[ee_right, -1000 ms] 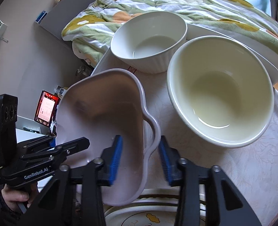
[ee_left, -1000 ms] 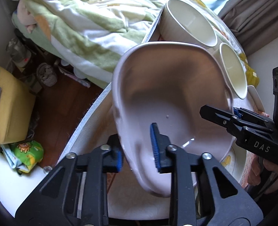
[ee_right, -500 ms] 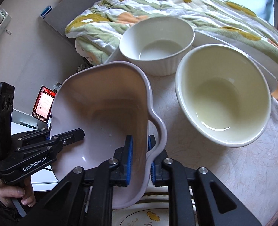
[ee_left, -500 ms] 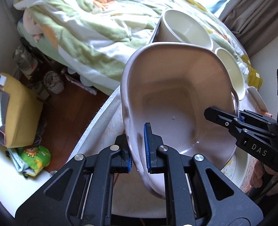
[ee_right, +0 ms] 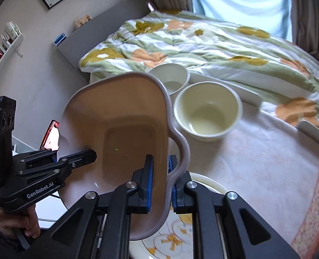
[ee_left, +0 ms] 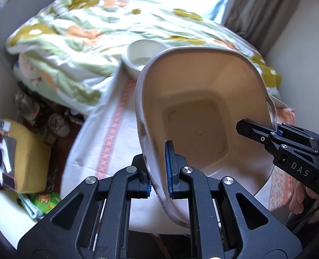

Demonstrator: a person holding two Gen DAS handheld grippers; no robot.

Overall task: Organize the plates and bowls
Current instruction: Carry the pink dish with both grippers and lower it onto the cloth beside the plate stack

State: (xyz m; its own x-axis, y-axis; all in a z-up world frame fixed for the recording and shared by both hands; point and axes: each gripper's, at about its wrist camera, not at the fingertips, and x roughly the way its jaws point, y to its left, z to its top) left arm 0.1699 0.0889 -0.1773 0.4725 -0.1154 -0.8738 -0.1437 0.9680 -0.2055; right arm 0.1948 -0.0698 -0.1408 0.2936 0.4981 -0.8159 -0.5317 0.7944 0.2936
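Observation:
A pale pink-grey baking dish with handles [ee_left: 194, 112] [ee_right: 125, 129] is held in the air between both grippers. My left gripper [ee_left: 158, 170] is shut on its left wall. My right gripper [ee_right: 160, 183] is shut on its right wall by the handle; it shows at the right of the left wrist view [ee_left: 273, 136]. Below the dish lies a white plate with yellow flowers [ee_right: 176, 239]. A cream bowl [ee_right: 207, 112] and a white ribbed bowl [ee_right: 170, 79] [ee_left: 142, 56] stand farther back on the table.
The round table has a pale cloth with an orange border [ee_right: 267, 161] [ee_left: 107, 133]. A bed with a flowered quilt [ee_right: 213, 43] lies behind it. A yellow seat [ee_left: 23, 153] and clutter lie on the floor at the left.
Both grippers closed on the dish walls, then lifted the dish up and away from the table. The bowls now look smaller and farther off.

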